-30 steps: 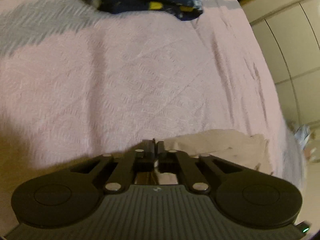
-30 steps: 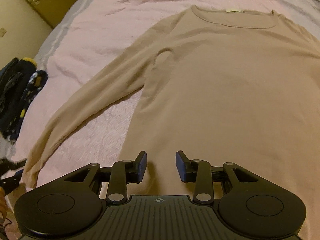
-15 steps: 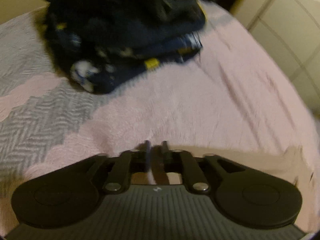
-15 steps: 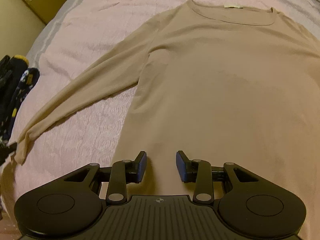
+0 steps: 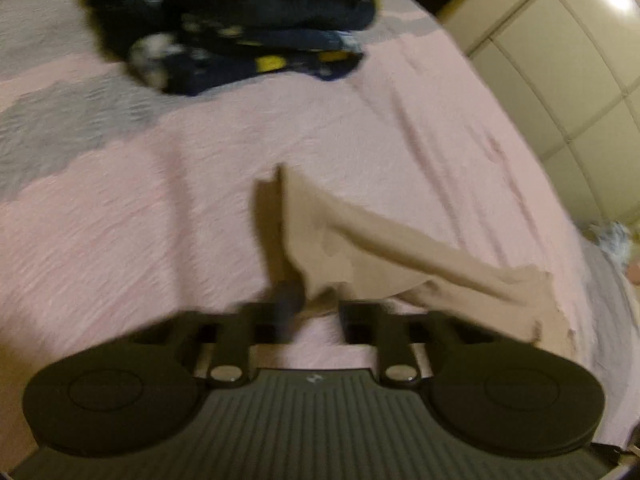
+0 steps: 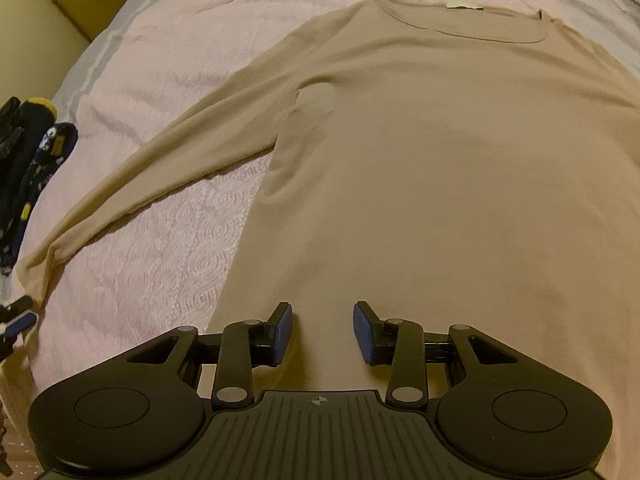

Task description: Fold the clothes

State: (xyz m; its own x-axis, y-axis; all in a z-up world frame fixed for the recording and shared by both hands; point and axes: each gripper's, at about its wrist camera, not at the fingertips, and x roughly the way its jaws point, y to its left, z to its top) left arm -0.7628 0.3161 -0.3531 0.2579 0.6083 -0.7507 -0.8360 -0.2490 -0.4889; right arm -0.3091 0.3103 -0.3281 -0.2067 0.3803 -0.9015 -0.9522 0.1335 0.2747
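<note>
A beige long-sleeved shirt (image 6: 440,160) lies flat on the pink bedspread (image 6: 160,264), collar (image 6: 460,28) at the far end. Its left sleeve (image 6: 160,168) stretches out to the left edge of the right wrist view. There my left gripper (image 6: 16,314) sits at the cuff (image 6: 34,280). The blurred left wrist view shows the cuff (image 5: 312,232) lifted off the bed, casting a shadow. My left gripper (image 5: 308,300) has its jaws closing on a corner of it. My right gripper (image 6: 322,332) is open above the shirt's hem, with nothing between its blue pads (image 6: 284,332).
A pile of dark navy patterned clothes (image 5: 240,32) lies at the far side of the bed, also at the left edge (image 6: 28,160) in the right wrist view. Pale wardrobe doors (image 5: 560,60) stand past the bed's right edge. A grey patterned band (image 5: 48,128) crosses the bedspread.
The left wrist view swung up toward the dark pile and back partway. The cuff, which lay flat beside the left jaws, now rises in front of them. The right gripper kept still.
</note>
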